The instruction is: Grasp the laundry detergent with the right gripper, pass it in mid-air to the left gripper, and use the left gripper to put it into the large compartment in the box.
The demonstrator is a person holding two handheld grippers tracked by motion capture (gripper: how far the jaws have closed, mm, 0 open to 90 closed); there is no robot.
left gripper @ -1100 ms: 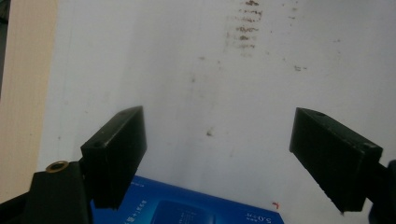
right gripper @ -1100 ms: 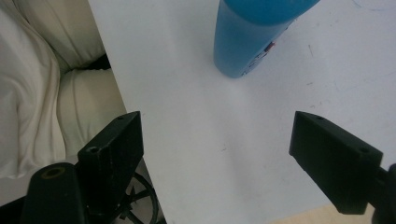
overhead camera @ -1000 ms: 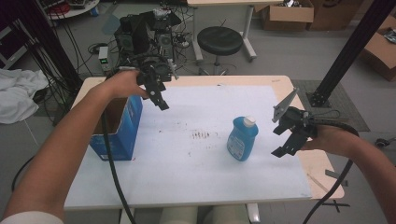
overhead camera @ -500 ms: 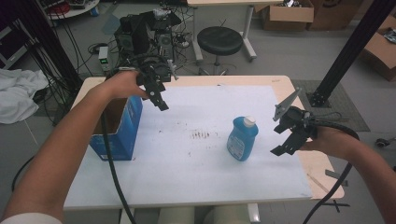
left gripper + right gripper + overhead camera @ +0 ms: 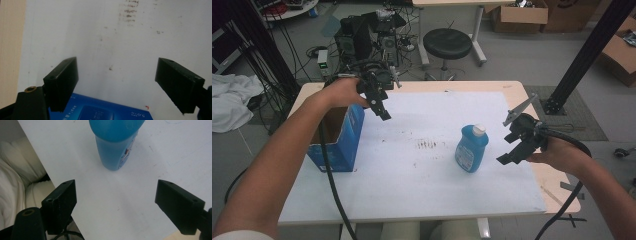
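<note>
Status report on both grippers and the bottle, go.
Left gripper open, above blue box. Right gripper open beside upright blue bottle, not touching. Nothing between them.

The translucent blue plastic bottle (image 5: 471,148) is looking smooth and glossy. The blue cardboard box (image 5: 338,141) is showing a slight sheen, and the scuffed white matt tabletop sheet (image 5: 422,190) is lying flat.

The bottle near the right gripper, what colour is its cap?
White, on a blue bottle; the cap shows best in the high view.

High view overhead; gripper views close above the white table (image 5: 412,175)
</note>
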